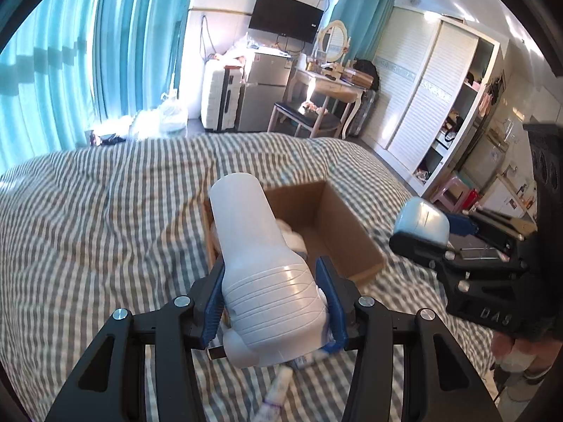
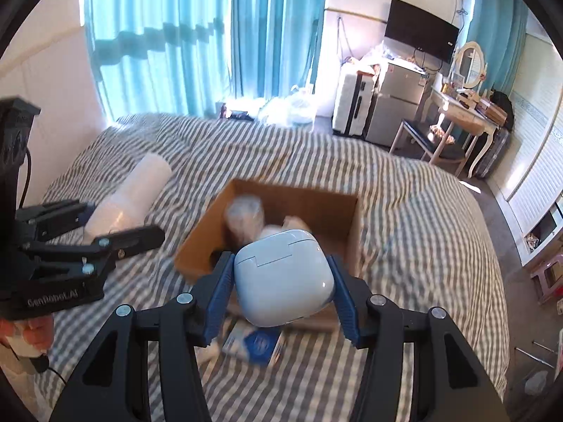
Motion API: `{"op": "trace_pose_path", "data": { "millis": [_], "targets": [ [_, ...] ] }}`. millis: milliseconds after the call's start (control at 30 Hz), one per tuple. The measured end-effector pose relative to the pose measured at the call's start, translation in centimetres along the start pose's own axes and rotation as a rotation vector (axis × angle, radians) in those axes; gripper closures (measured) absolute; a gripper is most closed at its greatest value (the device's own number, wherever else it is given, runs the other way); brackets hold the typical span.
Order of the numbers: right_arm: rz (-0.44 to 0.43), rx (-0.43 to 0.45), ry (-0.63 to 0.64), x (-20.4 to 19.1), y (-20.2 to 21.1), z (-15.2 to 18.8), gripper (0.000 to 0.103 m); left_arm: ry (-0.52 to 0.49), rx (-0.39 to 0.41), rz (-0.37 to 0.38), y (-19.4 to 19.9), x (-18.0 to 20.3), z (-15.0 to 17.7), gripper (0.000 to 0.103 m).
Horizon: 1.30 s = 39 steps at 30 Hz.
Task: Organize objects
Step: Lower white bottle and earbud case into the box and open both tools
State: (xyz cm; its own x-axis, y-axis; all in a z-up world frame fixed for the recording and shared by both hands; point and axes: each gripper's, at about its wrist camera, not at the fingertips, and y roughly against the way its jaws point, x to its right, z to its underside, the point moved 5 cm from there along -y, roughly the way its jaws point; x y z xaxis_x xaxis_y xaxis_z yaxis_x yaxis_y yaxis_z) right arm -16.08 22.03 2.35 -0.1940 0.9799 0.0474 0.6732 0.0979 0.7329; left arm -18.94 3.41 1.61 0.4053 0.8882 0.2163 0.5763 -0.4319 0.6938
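Bed (image 1: 105, 211) cover: grey and white stripes. Cardboard box (image 1: 337, 218) plain brown; bottle (image 1: 260, 263) translucent white; earbud case (image 2: 283, 277) pale blue-white; packet (image 2: 253, 346) under it white with a blue round mark. Both hand-held grippers, left (image 1: 272, 302) and right (image 2: 281, 288), black with blue finger pads (image 1: 214, 302); curtains (image 1: 52, 63) turquoise.

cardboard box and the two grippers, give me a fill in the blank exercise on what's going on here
1. The left gripper is shut on a white plastic ____.
2. The right gripper holds a pale blue earbud ____.
3. The cardboard box sits on a ____ bedspread.
4. The box's top is ____.

Missing words: bottle; case; striped; open
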Motion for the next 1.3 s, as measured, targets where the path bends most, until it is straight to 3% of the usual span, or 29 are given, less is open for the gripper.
{"op": "trace_pose_path", "data": {
  "millis": [167, 400, 733, 1033, 1100, 1300],
  "targets": [
    [0.013, 0.007, -0.039, 2.7, -2.5, -3.1, 0.050, -0.018, 0.010, 0.015, -2.6, 0.4, -3.0, 0.053],
    [-0.004, -0.061, -0.097, 6.2, -8.9, -5.3, 0.050, -0.017, -0.030, 0.072, -8.2, 1.4, -4.8, 0.053],
    [-0.067, -0.159, -0.115, 6.7, -16.1, -3.4, 0.050, -0.044, -0.158, 0.112, -15.4, 2.0, -0.9, 0.053],
    [-0.052, -0.168, -0.128, 7.1, -16.4, -2.0, 0.049, -0.049, -0.176, 0.099, -17.3, 2.3, 1.4, 0.052],
    [-0.043, -0.157, -0.128, 7.1, -15.9, -1.9, 0.037, -0.046, -0.173, 0.101, -17.4, 2.2, 1.5, 0.051],
    [0.009, -0.125, -0.130, 7.1, -12.8, -2.3, 0.032, -0.023, -0.186, 0.077, -15.8, 1.5, 2.4, 0.042]
  ]
}}
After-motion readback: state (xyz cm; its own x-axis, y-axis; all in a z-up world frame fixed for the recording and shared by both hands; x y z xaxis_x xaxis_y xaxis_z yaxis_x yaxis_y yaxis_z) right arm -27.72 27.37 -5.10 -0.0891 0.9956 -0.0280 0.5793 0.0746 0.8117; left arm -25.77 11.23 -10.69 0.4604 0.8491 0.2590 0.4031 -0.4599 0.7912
